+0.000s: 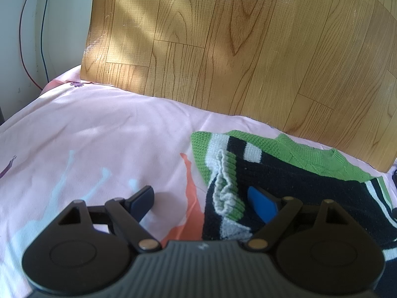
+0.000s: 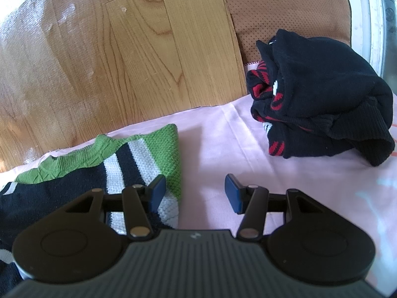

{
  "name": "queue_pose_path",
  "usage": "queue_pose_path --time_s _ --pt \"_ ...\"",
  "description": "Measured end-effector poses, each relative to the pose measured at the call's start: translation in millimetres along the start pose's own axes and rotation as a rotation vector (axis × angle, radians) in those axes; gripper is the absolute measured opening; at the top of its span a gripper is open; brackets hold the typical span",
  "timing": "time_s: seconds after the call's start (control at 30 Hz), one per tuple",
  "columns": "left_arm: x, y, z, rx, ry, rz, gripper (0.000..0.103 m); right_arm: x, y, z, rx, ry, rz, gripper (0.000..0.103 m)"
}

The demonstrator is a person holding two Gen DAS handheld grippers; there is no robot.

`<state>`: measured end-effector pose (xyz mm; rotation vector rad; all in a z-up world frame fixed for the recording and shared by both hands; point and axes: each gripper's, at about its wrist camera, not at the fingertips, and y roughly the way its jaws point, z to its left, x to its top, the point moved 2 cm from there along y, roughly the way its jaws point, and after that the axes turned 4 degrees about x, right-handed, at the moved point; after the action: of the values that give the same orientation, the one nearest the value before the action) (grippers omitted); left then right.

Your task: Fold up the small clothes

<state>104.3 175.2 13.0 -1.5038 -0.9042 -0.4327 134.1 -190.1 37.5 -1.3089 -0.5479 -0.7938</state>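
Observation:
A small knit sweater [image 1: 292, 171] in green, white and black stripes lies folded on a pink printed sheet [image 1: 99, 134]; one ribbed cuff [image 1: 227, 186] rests on top of it. My left gripper [image 1: 203, 202] hovers open over the sweater's left edge, one blue pad above the sheet, the other above the knit, nothing pinched. In the right wrist view the same sweater [image 2: 119, 171] lies at the left. My right gripper [image 2: 194, 193] stands open over its right edge, its left pad over the stripes and its right pad over bare sheet [image 2: 223, 134].
A crumpled black garment with red stripes [image 2: 320, 101] sits on the sheet at the right. Wood-grain flooring [image 1: 235, 37] lies beyond the sheet. Brown perforated padding [image 2: 285, 5] and a window frame [image 2: 364, 12] are at the far right. Cables [image 1: 32, 37] hang by the white wall.

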Motion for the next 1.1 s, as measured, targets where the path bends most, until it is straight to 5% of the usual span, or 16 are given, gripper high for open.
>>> queue_pose_path --time_s 0.4,0.53,0.7,0.87,1.1 --pt "-0.6 -3.3 5.7 -0.025 -0.015 0.002 0.086 0.8 2.3 1.8 0.002 -0.01 0.01 0.059" --pt "0.0 -33.1 18.1 -0.075 -0.045 -0.022 0.086 1.4 -16.2 -12.6 0.053 0.059 -0.004 0.059" --pt "-32.7 -93.1 39.3 -0.153 0.013 -0.043 0.086 -15.4 -86.4 -32.1 0.172 -0.025 -0.023 0.059" --pt "-91.4 -144.1 64.0 -0.141 0.099 0.044 0.083 -50.3 -152.5 -51.5 0.371 -0.158 0.108 0.059" --pt "-147.0 -204.5 79.0 -0.186 0.108 0.174 0.072 -100.3 -212.0 -79.0 0.528 -0.184 0.28 0.042"
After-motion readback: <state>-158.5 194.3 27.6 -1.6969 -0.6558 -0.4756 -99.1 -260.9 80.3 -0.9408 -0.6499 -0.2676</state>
